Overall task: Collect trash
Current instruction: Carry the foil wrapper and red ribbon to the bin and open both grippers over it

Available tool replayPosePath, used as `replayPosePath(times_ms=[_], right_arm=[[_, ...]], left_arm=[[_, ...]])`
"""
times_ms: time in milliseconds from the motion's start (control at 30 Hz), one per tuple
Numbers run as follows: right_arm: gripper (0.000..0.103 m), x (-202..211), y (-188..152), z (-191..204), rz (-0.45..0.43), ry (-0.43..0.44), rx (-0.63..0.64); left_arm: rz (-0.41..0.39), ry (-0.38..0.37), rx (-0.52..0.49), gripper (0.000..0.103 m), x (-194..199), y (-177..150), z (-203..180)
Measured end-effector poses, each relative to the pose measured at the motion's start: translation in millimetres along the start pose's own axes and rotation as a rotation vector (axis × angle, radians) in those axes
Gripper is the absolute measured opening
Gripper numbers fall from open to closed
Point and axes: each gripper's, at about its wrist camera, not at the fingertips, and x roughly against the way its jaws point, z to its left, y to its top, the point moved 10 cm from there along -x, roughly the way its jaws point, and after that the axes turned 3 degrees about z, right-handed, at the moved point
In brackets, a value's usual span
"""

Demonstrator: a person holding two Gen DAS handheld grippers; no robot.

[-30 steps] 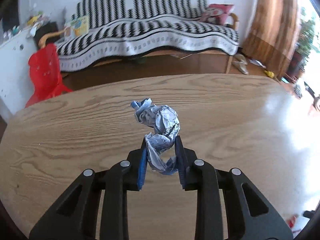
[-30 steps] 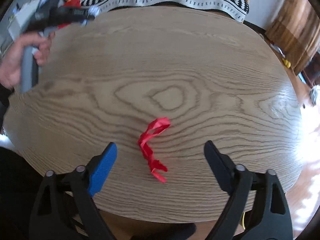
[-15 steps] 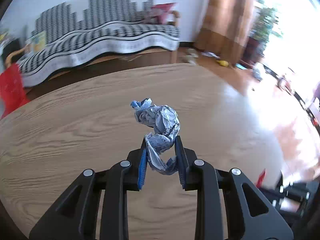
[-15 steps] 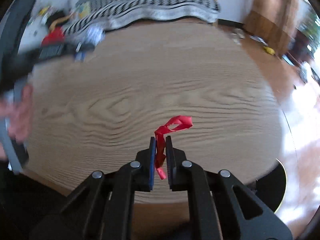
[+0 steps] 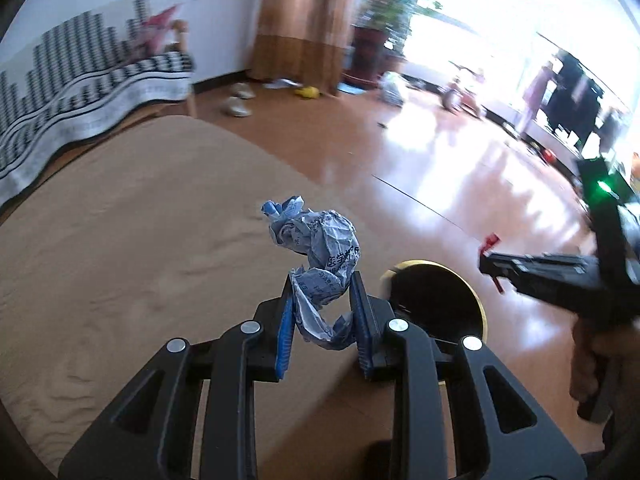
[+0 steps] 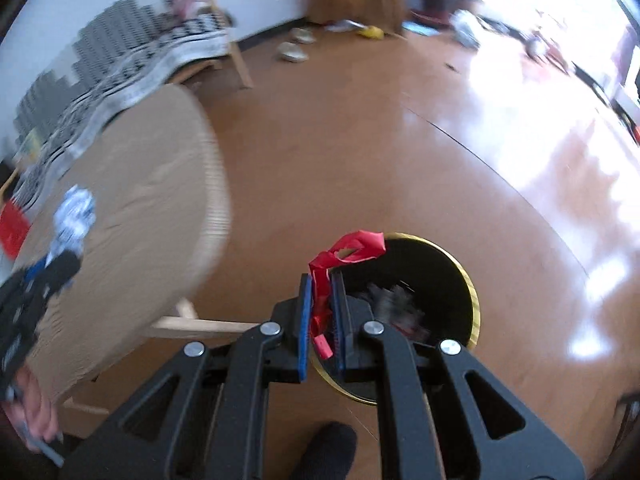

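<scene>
Left gripper (image 5: 323,316): my pads are clamped on the lower end of the paper wad (image 5: 320,256), the rest bulging up past the tips, above the table (image 5: 120,220) edge.
Right gripper (image 6: 321,312): pinched on the red ribbon (image 6: 344,256), which loops up over the tips.
Bin (image 6: 474,300): black with a gold rim, on the floor beside the table; my right tips hang over its near rim.

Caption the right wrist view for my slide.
Right gripper holds a red ribbon scrap above the gold-rimmed black bin on the floor.
</scene>
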Motion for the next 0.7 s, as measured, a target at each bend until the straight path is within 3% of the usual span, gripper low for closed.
replayPosePath(times_ms=[267,700], right_arm=[[0.01,-30,-14,-62,0.107,-0.046,-0.12],[0.011,-35,-14,-56,0.121,-0.041,-0.139]], left_arm=[[0.06,-0.058,-0.108,0.025,-34,-16,-64],[0.095,-0.08,-0.128,0.025,-65,-6,-70]])
